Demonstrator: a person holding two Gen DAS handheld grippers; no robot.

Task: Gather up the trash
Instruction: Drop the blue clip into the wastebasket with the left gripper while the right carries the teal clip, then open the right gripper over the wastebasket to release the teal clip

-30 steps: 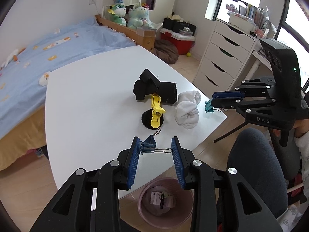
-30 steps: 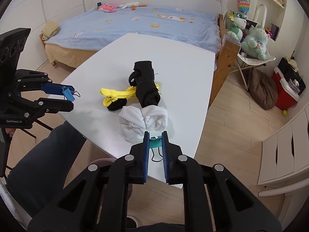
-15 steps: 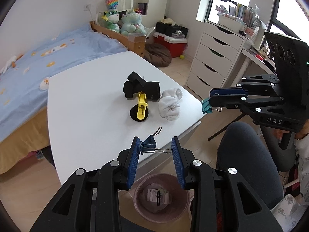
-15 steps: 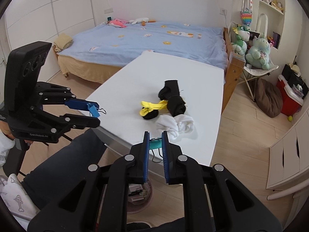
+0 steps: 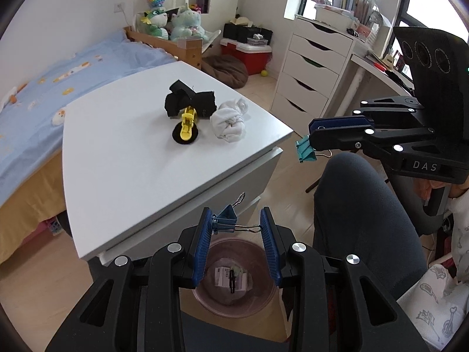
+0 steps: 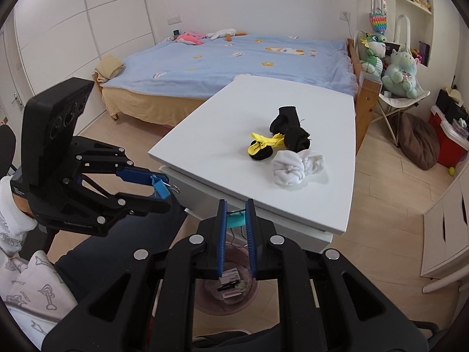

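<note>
My left gripper (image 5: pixel 236 228) is shut on a blue binder clip (image 5: pixel 227 220) and holds it above a pink waste bin (image 5: pixel 234 302) on the floor. My right gripper (image 6: pixel 236 223) is shut on a teal binder clip (image 6: pixel 236 221), also above the bin (image 6: pixel 225 299). Each gripper shows in the other view: the right one (image 5: pixel 310 143) with its teal clip (image 5: pixel 305 148), the left one (image 6: pixel 162 189) with its blue clip (image 6: pixel 160 186). Paper scraps lie in the bin.
The white table (image 5: pixel 123 158) holds a black sock (image 5: pixel 187 102), a white sock bundle (image 5: pixel 230 120) and a yellow clothes peg (image 5: pixel 187 124) on a black disc. The person's leg (image 5: pixel 360 205) is to the right. A bed and white drawers stand behind.
Both grippers have pulled back from the table and come over the bin, each keeping its clip. The table items have not moved.
</note>
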